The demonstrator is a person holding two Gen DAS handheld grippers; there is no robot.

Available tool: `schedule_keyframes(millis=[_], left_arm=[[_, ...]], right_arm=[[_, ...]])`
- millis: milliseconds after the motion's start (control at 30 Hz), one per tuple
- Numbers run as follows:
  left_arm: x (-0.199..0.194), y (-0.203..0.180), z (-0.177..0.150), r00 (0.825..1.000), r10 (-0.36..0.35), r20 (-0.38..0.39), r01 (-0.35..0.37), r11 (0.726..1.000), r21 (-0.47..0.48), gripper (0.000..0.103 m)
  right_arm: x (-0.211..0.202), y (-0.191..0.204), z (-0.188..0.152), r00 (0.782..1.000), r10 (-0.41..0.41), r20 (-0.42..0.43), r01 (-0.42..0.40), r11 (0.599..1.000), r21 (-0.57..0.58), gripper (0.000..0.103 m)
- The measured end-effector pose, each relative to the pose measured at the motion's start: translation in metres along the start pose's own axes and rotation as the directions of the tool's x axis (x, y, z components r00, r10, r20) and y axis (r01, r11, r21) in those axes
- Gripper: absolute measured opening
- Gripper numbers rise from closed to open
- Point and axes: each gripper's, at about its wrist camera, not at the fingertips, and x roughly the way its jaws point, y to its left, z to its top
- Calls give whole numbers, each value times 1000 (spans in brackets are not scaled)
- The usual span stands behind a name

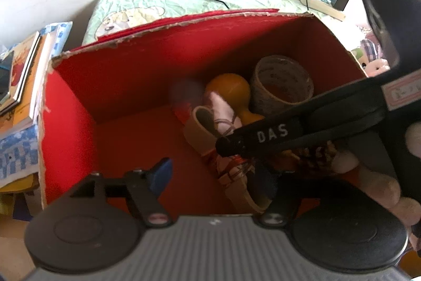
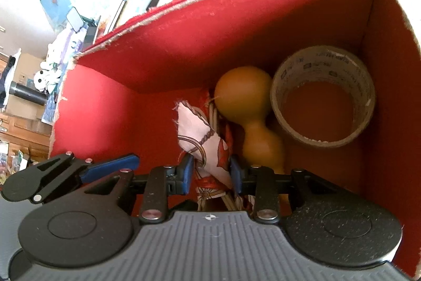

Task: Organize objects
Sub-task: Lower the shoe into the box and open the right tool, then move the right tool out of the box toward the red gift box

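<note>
An open red cardboard box (image 1: 79, 123) (image 2: 163, 49) holds a wide tape roll (image 1: 282, 82) (image 2: 323, 96), an orange gourd-shaped toy (image 1: 231, 91) (image 2: 244, 94), a small beige tape roll (image 1: 200, 128) and a patterned white-and-red cloth (image 1: 223, 107) (image 2: 205, 144). My right gripper (image 2: 211, 173) reaches down into the box, and its blue fingers are shut on the cloth from both sides. Seen from the left wrist, it is a black arm (image 1: 263, 136) crossing in from the right. My left gripper (image 1: 210, 179) hovers open over the box's near edge, with its right finger mostly hidden.
The box rests on a green printed bedsheet (image 1: 163, 1). A stack of books (image 1: 23, 75) lies to the left. A power strip with an adapter and cable (image 1: 326, 1) sits behind it. Plush toys (image 1: 373, 62) crowd the right side.
</note>
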Motion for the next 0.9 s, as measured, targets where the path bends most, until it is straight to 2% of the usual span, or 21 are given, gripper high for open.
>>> schedule_keyframes(millis=[233,367,567,633,800,900], left_arm=[[-4,-8,-1,996,90,0,-90,996,6,81],[-8,-13,-3,991,132,4,-132,991,4,81],[-19,-17,-6,983,184,17,-184,983,-15,82],[-25,-20,-8,979,202,27,-201,979,-21,82],[-37,-29,-11,970,239,42,-237,971,-43,82],[-47,-37,-14,964,260,58,-257,965,-54,82]], right_arm=[[-19,2,-7,990,-60,126,59,998,17,38],[-32,-1,-11,987,-7,160,0,999,48,38],[-51,8,-24,966,-1,258,-5,1000,24,38],[-62,-1,-33,960,11,280,-21,999,32,38],[-55,9,-36,950,30,311,-44,998,39,38],[-66,3,-45,944,50,325,-63,998,28,38]])
